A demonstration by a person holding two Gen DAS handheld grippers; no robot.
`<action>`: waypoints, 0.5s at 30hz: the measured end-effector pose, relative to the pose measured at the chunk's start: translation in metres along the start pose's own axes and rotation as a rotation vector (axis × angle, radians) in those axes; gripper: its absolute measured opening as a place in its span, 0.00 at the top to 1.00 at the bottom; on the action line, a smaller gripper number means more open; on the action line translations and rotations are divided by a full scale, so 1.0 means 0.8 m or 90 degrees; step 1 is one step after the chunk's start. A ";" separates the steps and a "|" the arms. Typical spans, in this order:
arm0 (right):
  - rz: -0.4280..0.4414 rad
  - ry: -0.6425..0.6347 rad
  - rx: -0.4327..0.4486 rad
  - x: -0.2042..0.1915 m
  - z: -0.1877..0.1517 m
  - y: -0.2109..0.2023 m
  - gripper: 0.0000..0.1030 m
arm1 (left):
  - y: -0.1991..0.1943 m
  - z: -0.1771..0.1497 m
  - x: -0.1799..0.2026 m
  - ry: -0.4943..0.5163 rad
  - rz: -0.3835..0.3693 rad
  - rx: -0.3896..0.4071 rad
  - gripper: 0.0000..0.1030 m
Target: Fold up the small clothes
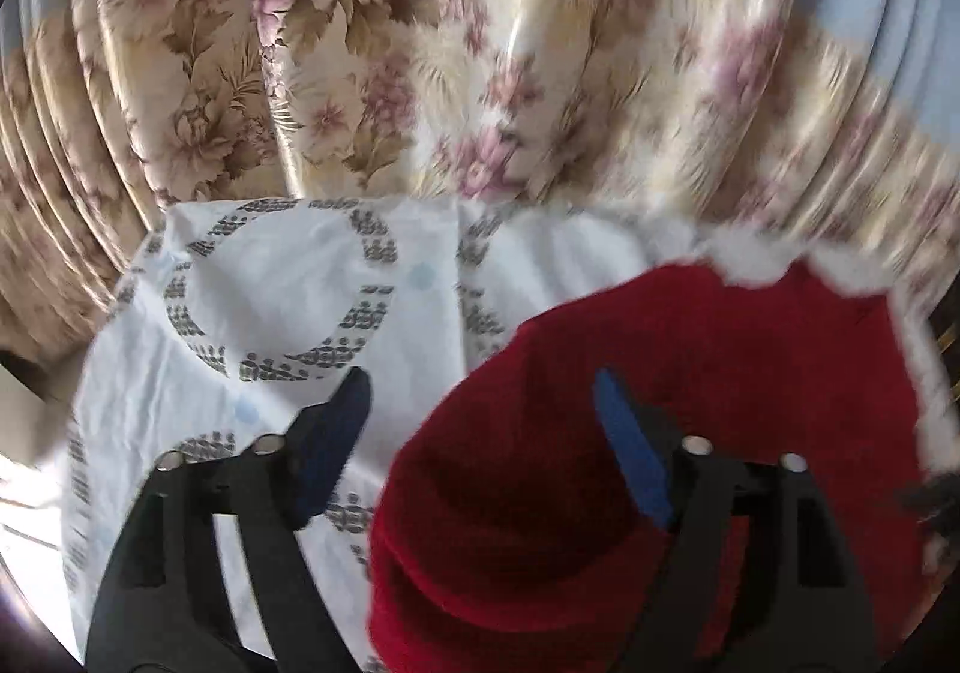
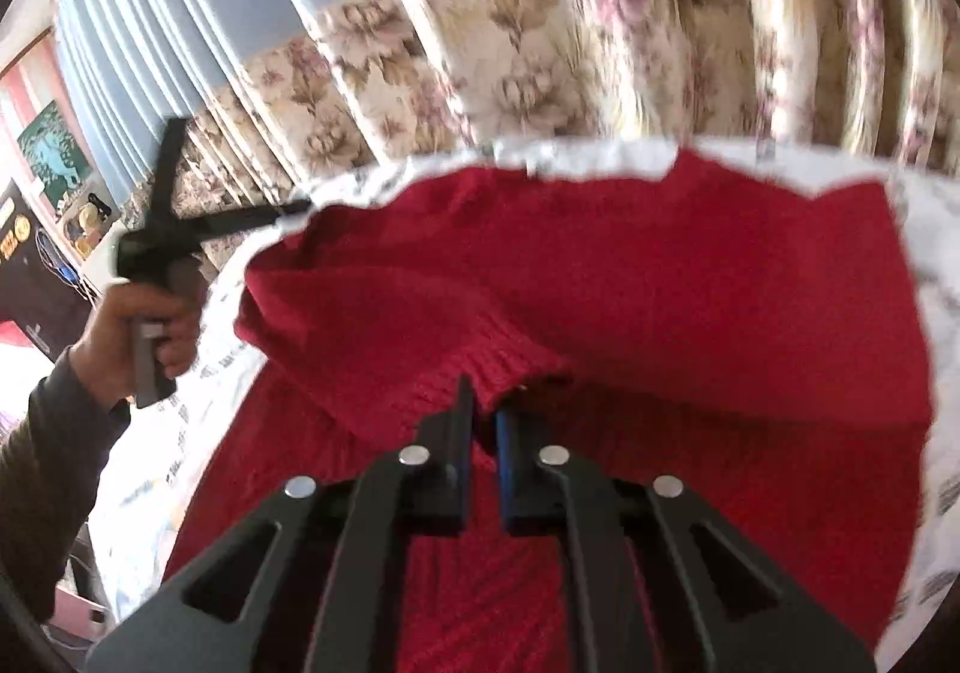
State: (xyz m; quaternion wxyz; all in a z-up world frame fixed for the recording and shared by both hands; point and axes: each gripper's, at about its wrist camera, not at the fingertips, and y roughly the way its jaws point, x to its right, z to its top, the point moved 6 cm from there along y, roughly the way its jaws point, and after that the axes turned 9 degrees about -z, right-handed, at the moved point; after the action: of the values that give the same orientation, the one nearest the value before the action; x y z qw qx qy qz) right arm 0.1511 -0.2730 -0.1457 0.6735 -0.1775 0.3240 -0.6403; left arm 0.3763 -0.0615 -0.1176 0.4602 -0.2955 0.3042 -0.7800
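A red knit sweater [image 2: 600, 265] lies spread on a white sheet with grey ring patterns [image 1: 288, 289]. One part is folded across the body, and its ribbed edge [image 2: 504, 367] runs down into my right gripper [image 2: 485, 403], whose jaws are shut on that knit. My left gripper [image 1: 480, 397] is open above the sweater's left edge [image 1: 750, 361]. One blue pad is over the sheet and the other over the red knit, with nothing between them. In the right wrist view a hand [image 2: 138, 331] holds the left gripper's handle at the far left.
Floral curtains [image 1: 420, 73] hang close behind the far edge of the sheet, with a pale blue pleated band above them. In the right wrist view, shelves with small items [image 2: 72, 217] stand at the far left beyond the bed's edge.
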 end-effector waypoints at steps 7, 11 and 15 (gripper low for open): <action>-0.011 -0.002 0.030 0.014 0.027 -0.027 0.94 | 0.046 -0.019 -0.010 0.082 0.101 -0.081 0.63; -0.016 -0.006 0.034 0.018 0.029 -0.025 0.94 | 0.045 -0.016 -0.030 0.014 0.058 -0.072 0.92; -0.017 0.005 0.049 0.032 0.035 -0.025 0.94 | 0.033 -0.006 -0.030 -0.026 0.015 -0.044 0.97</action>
State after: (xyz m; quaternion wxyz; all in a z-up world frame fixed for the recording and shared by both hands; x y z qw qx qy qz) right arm 0.1539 -0.3050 -0.1174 0.6698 -0.1537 0.2993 -0.6620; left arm 0.3966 -0.0494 -0.1448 0.4651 -0.3231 0.3250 -0.7574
